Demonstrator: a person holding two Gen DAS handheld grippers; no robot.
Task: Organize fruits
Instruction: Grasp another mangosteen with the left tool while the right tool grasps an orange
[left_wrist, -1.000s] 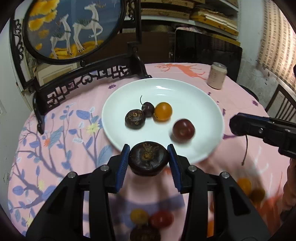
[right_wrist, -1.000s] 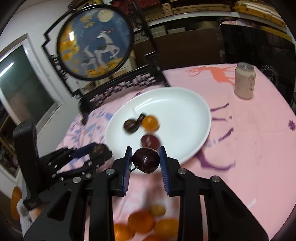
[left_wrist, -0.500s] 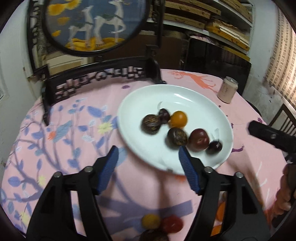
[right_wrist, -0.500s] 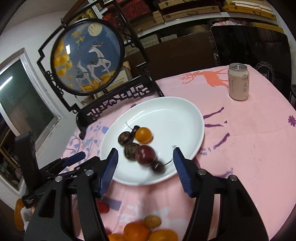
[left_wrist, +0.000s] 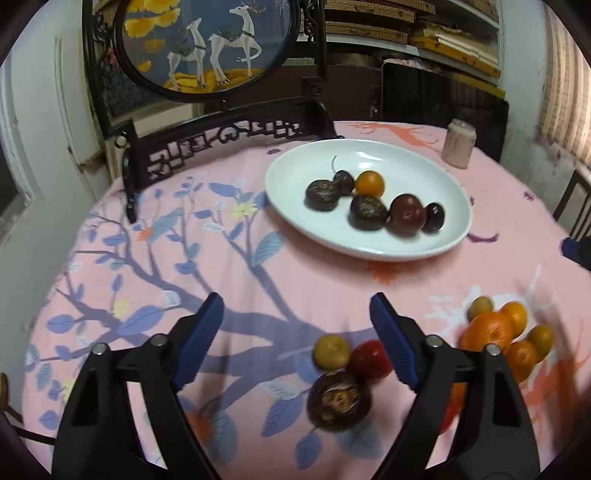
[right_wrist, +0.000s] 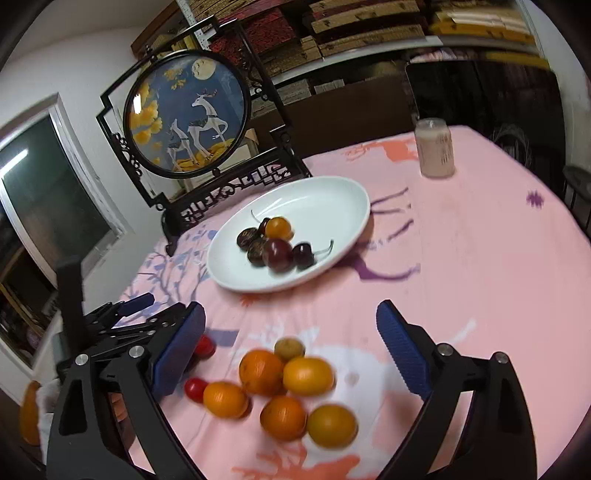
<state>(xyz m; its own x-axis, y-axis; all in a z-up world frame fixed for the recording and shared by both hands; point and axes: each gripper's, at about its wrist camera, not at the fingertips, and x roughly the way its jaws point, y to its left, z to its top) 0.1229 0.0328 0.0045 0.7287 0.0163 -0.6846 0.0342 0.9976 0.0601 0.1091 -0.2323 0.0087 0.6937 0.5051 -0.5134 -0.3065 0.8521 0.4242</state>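
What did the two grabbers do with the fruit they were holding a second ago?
Both let go. The left gripper dropped its dark wrinkled fruit on the white plate, the right gripper its cherry. Both pulled back, jaws opening. The can stayed put.

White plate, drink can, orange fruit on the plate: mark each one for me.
White plate (left_wrist: 399, 162): left wrist view, bare far inner surface.
Drink can (right_wrist: 435, 147): right wrist view, middle of its side.
Orange fruit on the plate (left_wrist: 369, 182): left wrist view, centre of its skin.
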